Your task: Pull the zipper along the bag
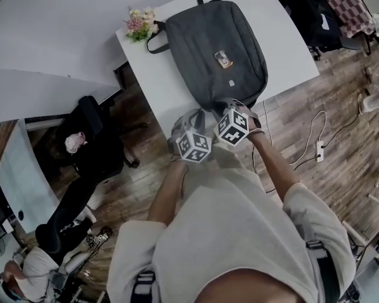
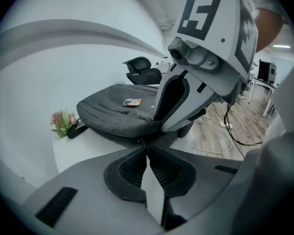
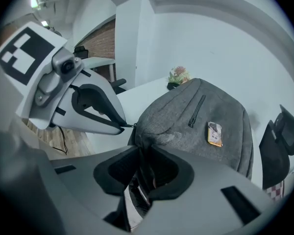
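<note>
A grey backpack (image 1: pixel 215 49) lies flat on the white table (image 1: pixel 145 74), with a small yellow tag (image 1: pixel 223 59) on its front. Both grippers meet at its near end by the table edge. In the left gripper view my left gripper (image 2: pixel 145 143) has its jaws together on the small dark zipper pull (image 3: pixel 125 126) at the bag's seam. My right gripper (image 3: pixel 142 148) is closed on a fold of the grey bag fabric right beside it, and its fingers (image 2: pixel 169 102) cross in front of the bag (image 2: pixel 117 111). In the head view the marker cubes hide the jaws.
A small bunch of flowers (image 1: pixel 140 23) lies by the bag's far handle. A black office chair (image 1: pixel 91 137) stands left of the table. A power strip and cable (image 1: pixel 319 147) lie on the wood floor at right. A person (image 1: pixel 31 264) sits at lower left.
</note>
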`<action>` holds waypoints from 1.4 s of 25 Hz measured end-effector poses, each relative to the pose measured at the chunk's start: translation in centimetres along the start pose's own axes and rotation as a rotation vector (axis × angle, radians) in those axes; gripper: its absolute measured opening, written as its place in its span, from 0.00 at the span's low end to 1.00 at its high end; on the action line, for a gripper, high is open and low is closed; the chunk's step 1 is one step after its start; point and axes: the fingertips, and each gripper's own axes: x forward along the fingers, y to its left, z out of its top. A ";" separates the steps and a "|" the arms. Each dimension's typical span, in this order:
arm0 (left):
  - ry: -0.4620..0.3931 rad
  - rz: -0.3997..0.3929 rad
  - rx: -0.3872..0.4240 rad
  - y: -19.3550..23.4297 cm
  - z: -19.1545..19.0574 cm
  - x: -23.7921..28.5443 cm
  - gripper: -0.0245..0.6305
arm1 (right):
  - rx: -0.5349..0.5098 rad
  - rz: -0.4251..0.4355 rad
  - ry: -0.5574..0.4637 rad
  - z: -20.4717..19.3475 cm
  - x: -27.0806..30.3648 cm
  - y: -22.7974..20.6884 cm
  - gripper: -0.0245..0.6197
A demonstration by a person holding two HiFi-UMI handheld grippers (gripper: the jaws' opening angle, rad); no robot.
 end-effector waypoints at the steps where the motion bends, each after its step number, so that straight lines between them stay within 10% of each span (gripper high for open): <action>1: 0.004 0.002 -0.007 0.1 -0.2 0.0 0.09 | -0.001 0.003 -0.001 0.3 0.2 0.1 0.18; 13: 0.024 0.013 0.006 1.6 -1.3 0.2 0.08 | -0.178 0.000 0.046 -3.2 -2.2 -0.5 0.33; 35: -0.006 -0.028 -0.046 -2.0 0.1 -1.1 0.08 | -0.239 0.040 0.046 -1.9 -1.2 0.6 0.15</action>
